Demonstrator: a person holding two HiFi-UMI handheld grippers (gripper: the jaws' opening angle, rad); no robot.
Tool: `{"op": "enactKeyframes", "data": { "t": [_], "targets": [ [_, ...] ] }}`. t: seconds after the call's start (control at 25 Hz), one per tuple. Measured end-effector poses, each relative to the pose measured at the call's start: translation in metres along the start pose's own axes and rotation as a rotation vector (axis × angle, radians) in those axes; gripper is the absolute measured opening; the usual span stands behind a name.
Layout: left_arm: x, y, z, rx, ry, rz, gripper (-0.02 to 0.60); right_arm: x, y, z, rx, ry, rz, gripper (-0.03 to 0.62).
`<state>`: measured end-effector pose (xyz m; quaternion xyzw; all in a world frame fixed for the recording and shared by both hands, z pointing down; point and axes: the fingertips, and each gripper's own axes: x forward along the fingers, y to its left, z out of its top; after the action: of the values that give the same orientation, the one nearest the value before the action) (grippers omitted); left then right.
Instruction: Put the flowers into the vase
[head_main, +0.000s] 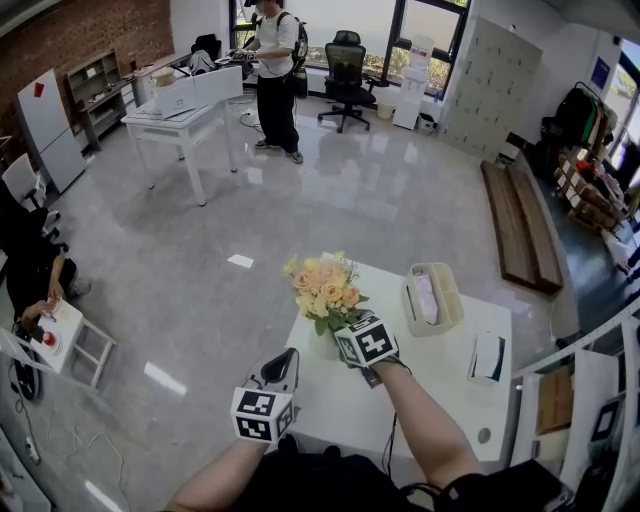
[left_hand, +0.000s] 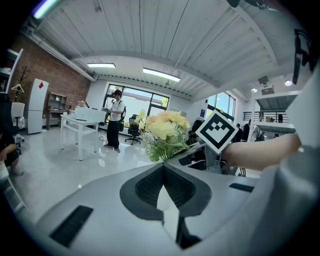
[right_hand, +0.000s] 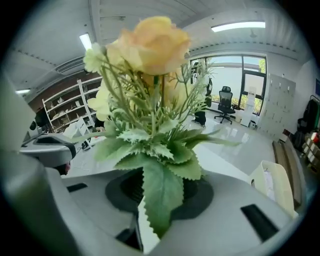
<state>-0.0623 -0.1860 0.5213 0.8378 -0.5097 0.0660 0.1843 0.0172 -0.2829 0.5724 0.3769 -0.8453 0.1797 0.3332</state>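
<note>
Jaws of the right gripper (right_hand: 159, 189) stand parted w/ the stems of the flowers (head_main: 325, 290) btwn them. A big leaf droops over the pads, so contact can't be checked, but the hold looks slack, not clamped. Jaws of the left gripper (left_hand: 162, 169) are closed tip to tip on nothing. It hangs by the tabletop's near-left corner, just left of the right one, prob. parked there so it doesn't knock the blooms (and is on hand to steady them if they lean).

The bouquet stands upright near that corner of the tabletop (head_main: 430, 385), directly beyond the right gripper, which tilts down toward its base. That approach fits lowering stems straight in. The vase itself can't be made out: leaves and the right gripper's marker cube (head_main: 365, 342) cover where it'd be. My guess is the stems are in, or nearly so.

Further back on the tabletop, well apart from the flowers, lie a beige tray (head_main: 456, 298) w/ sth pale inside and a white box (head_main: 487, 357), both clear of the working corner.

Far off across the floor: a white table (head_main: 180, 120), a person standing (head_main: 275, 70) and an office chair (head_main: 345, 70).

Writing: none legible. The cubes carry only black-and-white square patterns. A white cabinet (head_main: 42, 115) at far left bears a small red diamond, w/ no text readable.
</note>
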Motion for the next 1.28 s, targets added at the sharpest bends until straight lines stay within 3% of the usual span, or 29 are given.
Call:
{"op": "enactKeyframes", "data": {
  "t": [0.76, 1.28],
  "targets": [
    [0.003, -0.012, -0.001, 0.014, 0.006, -0.013, 0.005, -0.038, 0.011, -0.015, -0.016, 0.044, 0.049, 0.126],
    [0.008, -0.023, 0.001, 0.035, 0.017, -0.036, 0.005, -0.057, -0.008, -0.064, 0.184, -0.015, 0.021, 0.12]
  ]
}}
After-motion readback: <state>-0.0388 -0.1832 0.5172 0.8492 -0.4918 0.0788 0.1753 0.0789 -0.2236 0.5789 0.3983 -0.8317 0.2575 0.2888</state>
